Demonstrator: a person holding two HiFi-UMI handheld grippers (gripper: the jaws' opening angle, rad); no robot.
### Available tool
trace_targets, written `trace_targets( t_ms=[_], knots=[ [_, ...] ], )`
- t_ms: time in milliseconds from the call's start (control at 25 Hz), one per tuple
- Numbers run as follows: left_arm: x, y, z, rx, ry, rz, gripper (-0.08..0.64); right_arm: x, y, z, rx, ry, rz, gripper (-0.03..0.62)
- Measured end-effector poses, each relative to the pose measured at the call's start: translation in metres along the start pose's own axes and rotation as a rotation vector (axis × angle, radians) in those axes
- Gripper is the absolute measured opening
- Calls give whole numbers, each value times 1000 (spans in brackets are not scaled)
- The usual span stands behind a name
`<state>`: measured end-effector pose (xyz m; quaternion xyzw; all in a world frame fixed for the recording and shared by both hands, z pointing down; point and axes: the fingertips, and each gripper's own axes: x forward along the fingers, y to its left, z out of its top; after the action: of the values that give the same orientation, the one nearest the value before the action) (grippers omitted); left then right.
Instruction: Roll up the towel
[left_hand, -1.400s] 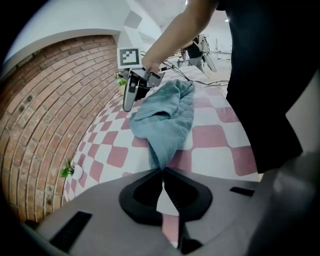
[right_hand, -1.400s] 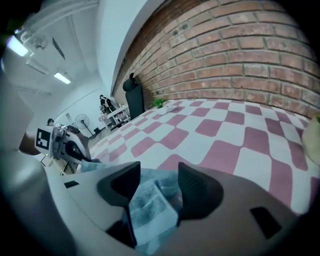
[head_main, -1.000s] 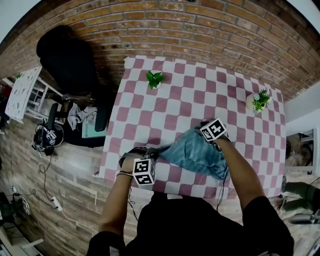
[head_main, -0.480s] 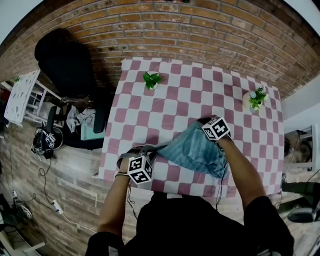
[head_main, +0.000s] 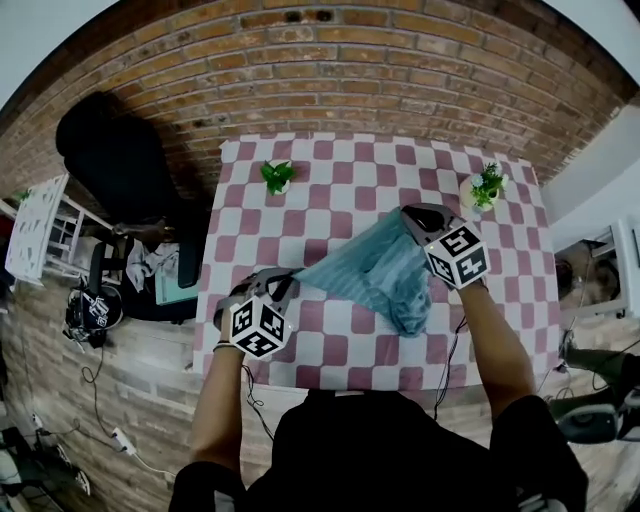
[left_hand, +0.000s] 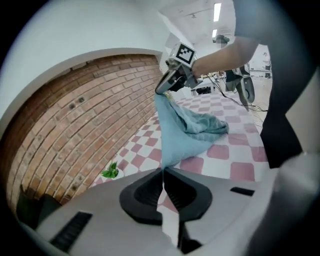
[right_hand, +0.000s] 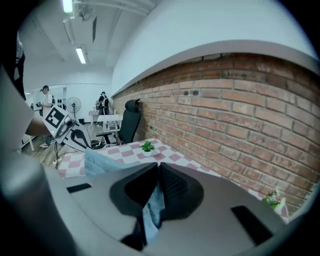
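A blue-green towel hangs stretched between my two grippers above the pink-and-white checked table; its lower part sags toward the cloth. My left gripper is shut on one corner, and in the left gripper view the towel runs from its jaws up to the right gripper. My right gripper is shut on the other corner; towel cloth shows pinched between its jaws. The left gripper shows far off in that view.
Two small potted plants stand on the table, one at the back left, one at the back right. A brick wall runs behind the table. A black office chair and clutter stand to the left.
Both grippers have risen, the right one higher and farther back. The towel has come up off the table and is pulled out between them.
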<state>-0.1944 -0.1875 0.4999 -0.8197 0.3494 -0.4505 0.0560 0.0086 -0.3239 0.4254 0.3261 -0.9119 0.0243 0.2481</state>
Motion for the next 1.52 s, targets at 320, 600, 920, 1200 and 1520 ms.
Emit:
trace_targets(
  t_ms=[320,600,920,1200,1520],
  knots=[
    [-49,84,87,92,-119,223,9,-84,-31,73,-17,-268,-148,15],
    [-89,128,150,196,-198,372,9,-139,-47,119,-59,-431,-219,17],
    [-79,134,159,196,-208,376,9,-158,-51,129,-83,-467,-239,17],
    [37,134,126,134,-102,94,9,-96,-95,58,73,-288,-211,17],
    [118,252,169,138,19,157,8,-22,-206,92,27,-204,-343,17]
  ],
)
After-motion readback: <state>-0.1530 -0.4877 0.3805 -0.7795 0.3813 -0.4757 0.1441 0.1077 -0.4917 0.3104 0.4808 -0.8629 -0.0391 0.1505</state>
